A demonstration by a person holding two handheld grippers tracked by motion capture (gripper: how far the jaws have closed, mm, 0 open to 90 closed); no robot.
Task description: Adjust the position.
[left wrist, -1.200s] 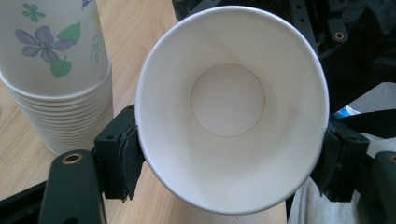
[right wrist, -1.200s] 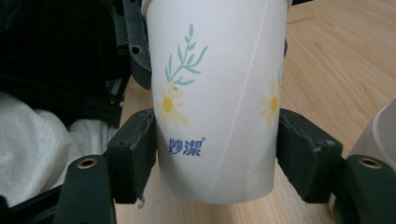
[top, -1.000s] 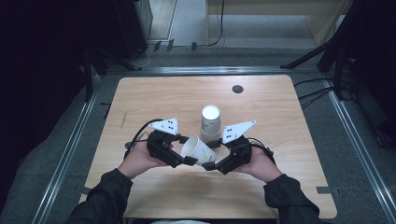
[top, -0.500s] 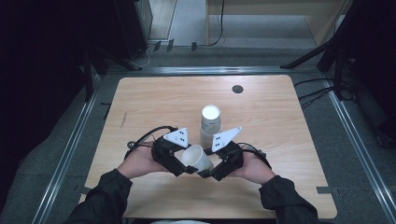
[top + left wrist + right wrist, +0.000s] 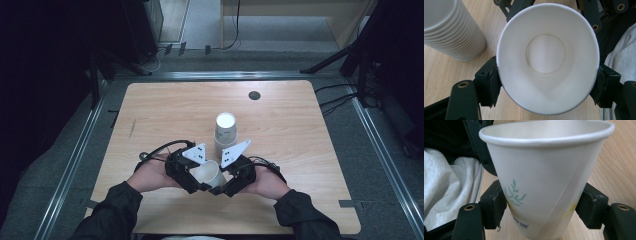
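A white paper cup (image 5: 210, 173), cone-shaped with a rolled rim and a green leaf print on its smooth side, was held low over the near part of the pale wooden surface (image 5: 165, 112), between both hands. The left tongs (image 5: 196, 182) were closed partway on it, pads squeezing the rim into an oval. The right tongs (image 5: 219, 190) had just been closing, and their pads met the cup's lower wall on both sides. Just behind stood a ribbed stack of cups (image 5: 225, 131). The cup's base was cut off in the right gripper view.
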